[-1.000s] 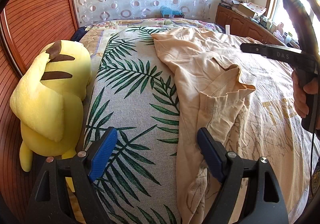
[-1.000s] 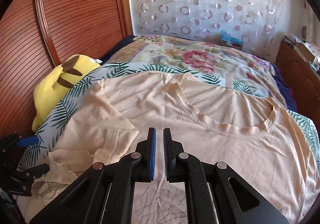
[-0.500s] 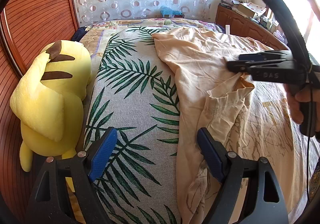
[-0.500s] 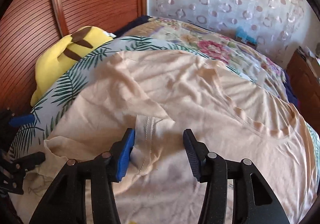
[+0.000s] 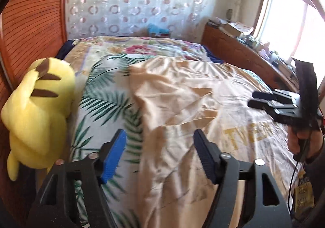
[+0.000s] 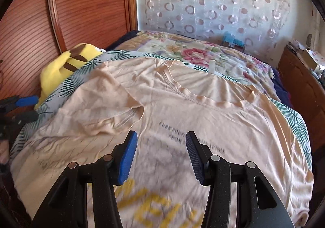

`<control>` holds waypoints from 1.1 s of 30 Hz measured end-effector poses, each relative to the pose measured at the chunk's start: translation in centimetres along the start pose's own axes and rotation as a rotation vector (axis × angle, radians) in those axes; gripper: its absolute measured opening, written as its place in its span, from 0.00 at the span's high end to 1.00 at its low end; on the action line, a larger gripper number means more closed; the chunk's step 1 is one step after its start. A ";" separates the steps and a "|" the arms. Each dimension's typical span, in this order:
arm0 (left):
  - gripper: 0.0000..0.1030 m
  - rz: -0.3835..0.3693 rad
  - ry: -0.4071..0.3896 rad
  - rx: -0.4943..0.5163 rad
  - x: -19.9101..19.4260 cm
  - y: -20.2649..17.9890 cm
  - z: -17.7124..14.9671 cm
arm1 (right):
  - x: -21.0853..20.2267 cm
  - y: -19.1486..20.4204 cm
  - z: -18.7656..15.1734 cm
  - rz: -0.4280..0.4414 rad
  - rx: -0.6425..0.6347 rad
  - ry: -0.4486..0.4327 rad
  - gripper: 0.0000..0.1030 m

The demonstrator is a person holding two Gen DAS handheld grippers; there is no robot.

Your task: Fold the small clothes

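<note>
A yellow plush toy (image 5: 38, 106) is seen at the far left beside the leaf-print cover (image 5: 101, 93). The peach T-shirt (image 6: 182, 110) is spread face up across the bed, one sleeve (image 6: 113, 114) already turned in over the chest. The left gripper (image 5: 159, 154), its jaws just narrowed, is held apart over the shirt's edge with nothing pinched. The right gripper (image 6: 161, 154), just opened, is empty too. A side fold appears begun; next, the shirt's edge needs grasping.

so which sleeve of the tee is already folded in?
The sleeve on the plush toy side: it lies flipped over the tee chest, just ahead of the open right tongs. The opposite sleeve isn't visible.
</note>
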State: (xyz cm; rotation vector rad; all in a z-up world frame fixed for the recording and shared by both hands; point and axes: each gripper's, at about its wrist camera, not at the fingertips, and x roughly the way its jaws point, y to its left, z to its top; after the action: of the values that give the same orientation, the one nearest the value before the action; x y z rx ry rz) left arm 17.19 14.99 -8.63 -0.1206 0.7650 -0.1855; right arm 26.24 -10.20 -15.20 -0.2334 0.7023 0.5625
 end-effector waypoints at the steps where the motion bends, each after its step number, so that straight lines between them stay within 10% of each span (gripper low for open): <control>1: 0.48 -0.006 0.007 0.005 0.4 -0.3 0.1 | -1.0 0.0 -1.0 0.012 0.004 -0.004 0.50; 3: 0.65 -0.024 0.035 0.005 1.6 -0.7 0.3 | -2.8 0.3 -2.7 0.026 0.007 -0.008 0.50; 10: 0.67 0.019 0.094 0.017 4.5 -1.1 0.0 | -8.6 -0.6 -9.7 -0.009 0.004 -0.014 0.50; 15: 0.91 -0.001 0.063 0.054 3.9 -1.9 0.0 | -10.7 -2.3 -12.2 -0.040 0.046 0.012 0.50; 33: 0.88 -0.074 0.102 0.258 1.1 -8.6 -2.9 | -11.4 -2.5 -12.7 -0.051 0.101 0.014 0.50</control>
State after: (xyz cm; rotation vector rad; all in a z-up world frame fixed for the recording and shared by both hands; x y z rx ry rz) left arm 14.87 6.28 -9.92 0.1056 0.8316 -0.3611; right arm 13.69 -21.83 -17.04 -0.1605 0.7339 0.4761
